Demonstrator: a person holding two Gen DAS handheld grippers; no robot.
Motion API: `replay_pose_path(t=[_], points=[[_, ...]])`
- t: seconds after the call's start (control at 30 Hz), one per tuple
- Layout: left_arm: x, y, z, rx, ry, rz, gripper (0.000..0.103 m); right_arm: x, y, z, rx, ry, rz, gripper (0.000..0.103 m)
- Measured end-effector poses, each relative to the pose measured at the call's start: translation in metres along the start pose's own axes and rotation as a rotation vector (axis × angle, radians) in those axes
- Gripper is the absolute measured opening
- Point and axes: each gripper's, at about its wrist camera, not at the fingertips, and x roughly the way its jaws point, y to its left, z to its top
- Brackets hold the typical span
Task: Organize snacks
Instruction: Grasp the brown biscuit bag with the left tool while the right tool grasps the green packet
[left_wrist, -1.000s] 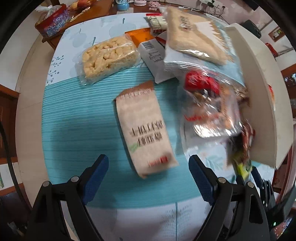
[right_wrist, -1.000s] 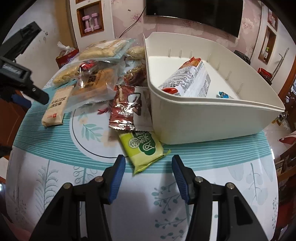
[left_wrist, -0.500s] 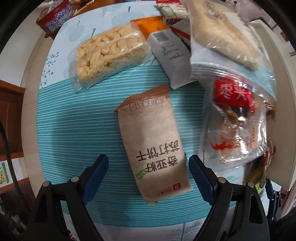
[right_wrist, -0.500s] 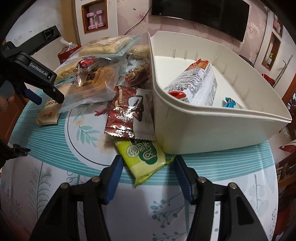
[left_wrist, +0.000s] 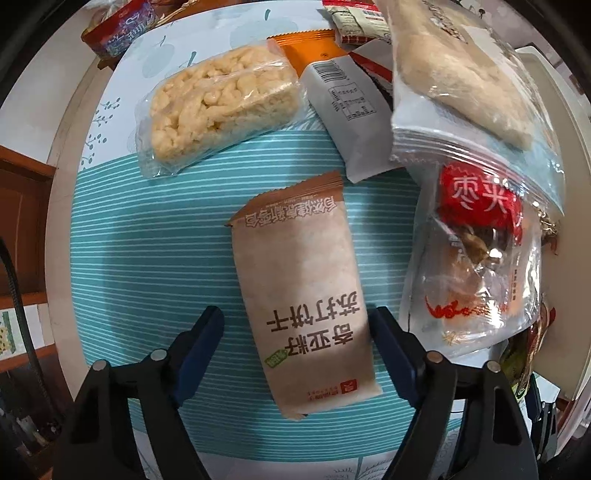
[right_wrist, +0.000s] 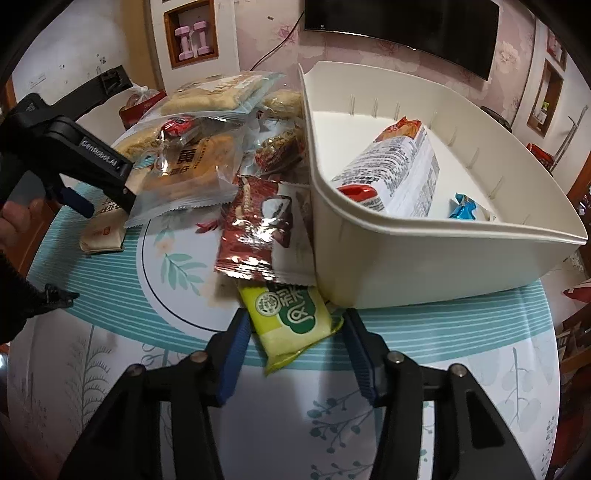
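The cream plastic bin (right_wrist: 424, 266) fills the right half of the right wrist view, and it already holds a white cracker pack (right_wrist: 399, 173) and a small blue candy (right_wrist: 465, 208). In my judgement the bin is the first hazard: it sits close against the pile, so a snack lifted carelessly could catch its near wall and drop back onto the round table (right_wrist: 110, 369).

The heap of clear bags in the upper centre of that view, topped by a large rice-cake bag (right_wrist: 218, 94), looks loosely stacked. A nudge from either tool could slide it.

In the left wrist view, the brown soda-cracker packet (left_wrist: 303, 284) lies flat on the teal stripes in the centre of the frame, its lower end between the jaws of the left gripper (left_wrist: 295, 332). The jaws have just been closing, the right pad about at the packet's edge and the left pad clear of it, so nothing is clamped yet. The risk is that the slick wrapper skids sideways or the crackers inside get crushed.

In the lower centre of the right wrist view, the right gripper (right_wrist: 295, 332) straddles the green-and-yellow snack packet (right_wrist: 288, 314). Its jaws have also just been closing, and the pads stand just beside the wrapper without pressing it. That packet's top is tucked under the red foil packet (right_wrist: 255, 229), which may be dragged along.
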Motion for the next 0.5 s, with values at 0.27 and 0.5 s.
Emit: replay_pose_path(t=[0.27,0.5], points=[[-0.016,0.004,-0.004,0.038,-0.015,-0.01,0.058,-0.007,0.012,-0.002,-0.02,0.013,0.013,0.043],[-0.018,0.01,-0.019,0.06,0.009,-0.022,0.057,-0.017,0.019,-0.004,-0.017,0.008,0.006,0.043]])
